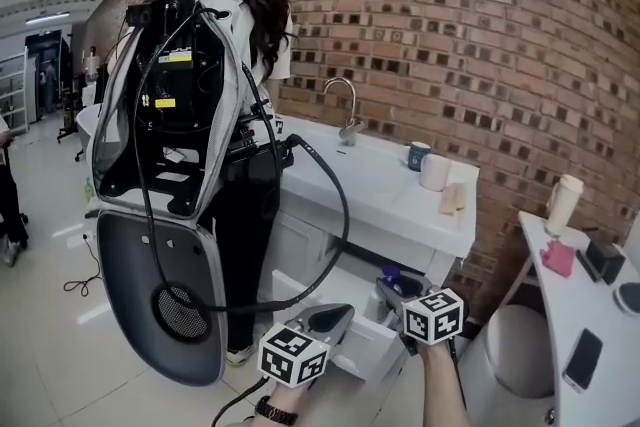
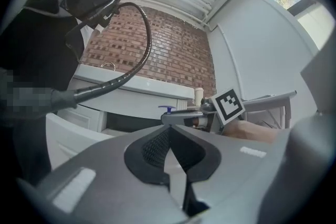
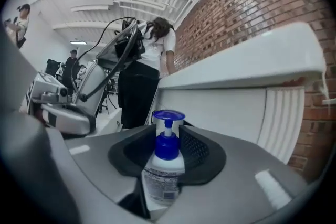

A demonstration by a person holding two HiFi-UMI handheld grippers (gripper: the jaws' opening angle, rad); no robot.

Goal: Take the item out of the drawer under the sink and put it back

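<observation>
A white pump bottle [image 3: 164,176] with a blue pump head stands upright between my right gripper's [image 3: 168,136] pads, which press on its sides. In the head view that gripper [image 1: 397,291] holds the bottle [image 1: 390,275] just above the open white drawer [image 1: 362,343] under the sink counter [image 1: 395,200]. My left gripper [image 1: 334,319] hovers over the drawer's front, to the left of the right one. Its jaws [image 2: 169,136] are shut with nothing in them. The left gripper view also shows the bottle's blue pump [image 2: 167,109] beside the right gripper's marker cube [image 2: 229,105].
A person carrying a black backpack rig [image 1: 185,115] stands at the sink's left, with cables hanging near the drawer. Faucet [image 1: 345,110] and cups [image 1: 428,165] are on the counter. A toilet [image 1: 520,347] and a side table [image 1: 590,315] with a phone stand at the right.
</observation>
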